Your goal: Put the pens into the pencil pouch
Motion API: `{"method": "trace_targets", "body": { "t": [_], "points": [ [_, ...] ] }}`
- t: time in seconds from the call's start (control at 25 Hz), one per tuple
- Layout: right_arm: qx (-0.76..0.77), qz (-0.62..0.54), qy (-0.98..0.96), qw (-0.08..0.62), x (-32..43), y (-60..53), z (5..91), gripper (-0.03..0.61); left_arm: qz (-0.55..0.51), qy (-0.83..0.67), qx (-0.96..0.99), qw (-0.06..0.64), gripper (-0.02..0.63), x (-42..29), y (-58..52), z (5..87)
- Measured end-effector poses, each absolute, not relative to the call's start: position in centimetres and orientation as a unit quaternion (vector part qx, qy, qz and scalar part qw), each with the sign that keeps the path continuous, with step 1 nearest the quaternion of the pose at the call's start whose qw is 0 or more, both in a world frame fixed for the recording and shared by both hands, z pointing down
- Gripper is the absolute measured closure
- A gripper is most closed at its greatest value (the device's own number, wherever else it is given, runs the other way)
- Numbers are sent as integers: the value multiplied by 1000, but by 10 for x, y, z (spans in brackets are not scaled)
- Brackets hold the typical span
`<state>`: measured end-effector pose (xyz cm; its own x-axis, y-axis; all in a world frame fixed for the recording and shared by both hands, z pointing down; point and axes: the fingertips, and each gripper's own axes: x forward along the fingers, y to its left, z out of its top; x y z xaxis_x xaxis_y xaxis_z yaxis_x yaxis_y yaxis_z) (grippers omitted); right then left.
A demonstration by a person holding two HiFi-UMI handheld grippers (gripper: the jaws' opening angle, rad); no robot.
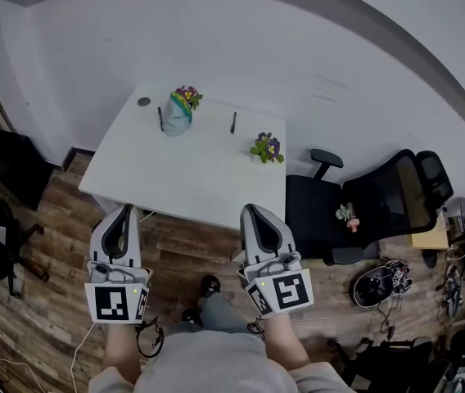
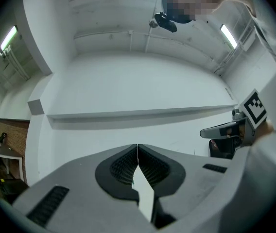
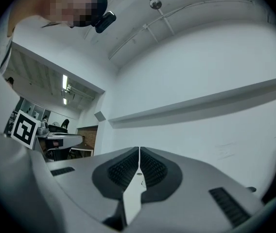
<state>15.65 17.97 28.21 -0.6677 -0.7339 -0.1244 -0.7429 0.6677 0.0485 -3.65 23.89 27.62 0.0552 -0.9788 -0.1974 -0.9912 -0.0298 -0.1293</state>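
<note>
In the head view a white table (image 1: 208, 178) stands ahead against the wall. On its far side lies a teal pencil pouch (image 1: 178, 114). One dark pen (image 1: 160, 119) lies just left of the pouch, and another pen (image 1: 233, 122) lies to its right. My left gripper (image 1: 124, 210) and right gripper (image 1: 252, 210) are held short of the table's near edge, over the wooden floor, both shut and empty. In the left gripper view the left gripper (image 2: 137, 147) has its jaws pressed together, facing the white wall. The right gripper (image 3: 139, 151) looks the same in the right gripper view.
Two small potted flowers stand on the table, one behind the pouch (image 1: 188, 97) and one at the right edge (image 1: 267, 147). A small round dark object (image 1: 144, 101) lies at the far left corner. Black office chairs (image 1: 380, 199) stand to the right, a dark cabinet (image 1: 11, 166) to the left.
</note>
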Motion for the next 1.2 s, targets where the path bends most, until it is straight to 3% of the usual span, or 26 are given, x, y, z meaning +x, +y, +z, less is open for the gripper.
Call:
{"method": "trace_targets", "body": {
  "t": [1.2],
  "points": [
    [-368,58,925,77,91,-111,260,551,17,699,-699,147,589,-88,-42,257]
  ]
}}
